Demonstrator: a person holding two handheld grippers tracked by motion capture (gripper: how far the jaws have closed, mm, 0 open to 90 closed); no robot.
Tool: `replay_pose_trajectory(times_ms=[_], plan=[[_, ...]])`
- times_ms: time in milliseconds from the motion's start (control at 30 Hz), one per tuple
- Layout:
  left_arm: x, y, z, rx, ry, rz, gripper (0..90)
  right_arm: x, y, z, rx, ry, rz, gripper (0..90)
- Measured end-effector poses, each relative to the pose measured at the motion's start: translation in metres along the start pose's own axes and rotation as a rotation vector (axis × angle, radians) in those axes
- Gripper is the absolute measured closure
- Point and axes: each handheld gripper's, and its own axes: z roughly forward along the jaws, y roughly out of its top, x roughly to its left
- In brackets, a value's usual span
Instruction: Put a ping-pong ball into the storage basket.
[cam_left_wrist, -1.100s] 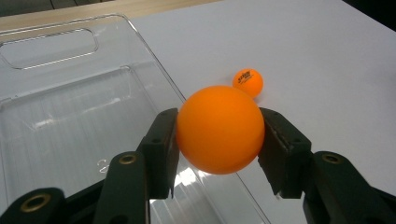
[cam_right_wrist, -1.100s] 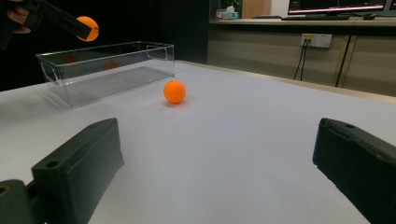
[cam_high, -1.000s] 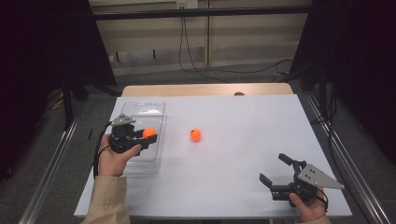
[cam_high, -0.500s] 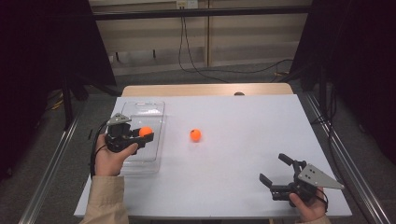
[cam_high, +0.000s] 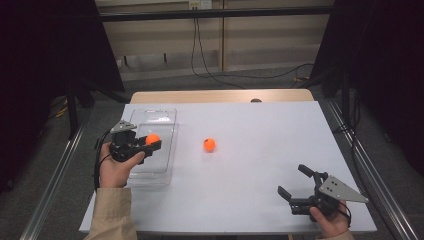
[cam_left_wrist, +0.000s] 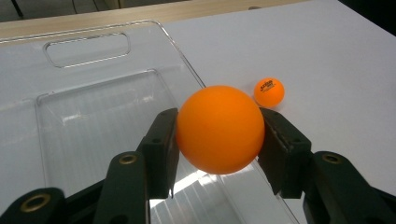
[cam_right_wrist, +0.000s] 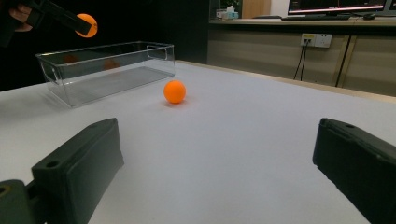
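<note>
**High view: ball held over the clear bin, second ball waiting on the surface**

Left hand-held gripper (cam_high: 150, 143) pinches an orange ball (cam_high: 152, 139) between its two black pads, over the clear plastic bin (cam_high: 165, 117). In the left gripper view the ball (cam_left_wrist: 219, 129) sits squarely between the pads, bin floor below it. Right hand-held gripper (cam_high: 296, 184) rests low near the front right corner of the white surface (cam_high: 260, 130), jaws spread wide with nothing in them. A second orange ball (cam_high: 209, 145) lies on the surface just right of the bin, apart from it.

Step in hand looks like dropping the held ball into the bin. To do it well: keep the ball well inside the walls, lower it close to the floor, then open slowly, since a light ball will likely bounce or roll.

Materials: balls are smooth, matte, round, the loose one printed with a small logo. Bin is rigid, transparent, rectangular, ribbed floor, handle cut-outs at the ends. Surface is flat, plain, white.
</note>
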Motion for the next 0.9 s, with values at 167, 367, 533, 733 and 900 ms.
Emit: replay_pose_trajectory(times_ms=[167, 367, 533, 733, 900], plan=[[0.002, -0.001, 0.002, 0.009, 0.014, 0.0, 50.9, 0.0, 0.0, 0.0, 0.0, 0.001, 0.0, 0.8], [0.005, -0.002, 0.003, 0.013, 0.043, 0.003, 50.9, 0.0, 0.0, 0.0, 0.0, 0.0, 0.0, 0.8], [0.008, -0.003, 0.006, 0.017, 0.053, -0.003, 50.9, 0.0, 0.0, 0.0, 0.001, 0.001, 0.001, 0.8], [0.012, -0.005, 0.009, 0.019, 0.078, -0.015, 51.0, 0.0, 0.0, 0.0, 0.0, 0.001, 0.0, 0.8], [0.016, -0.007, 0.011, 0.031, 0.097, -0.02, 51.0, 0.0, 0.0, 0.0, 0.0, 0.0, 0.001, 0.8]])
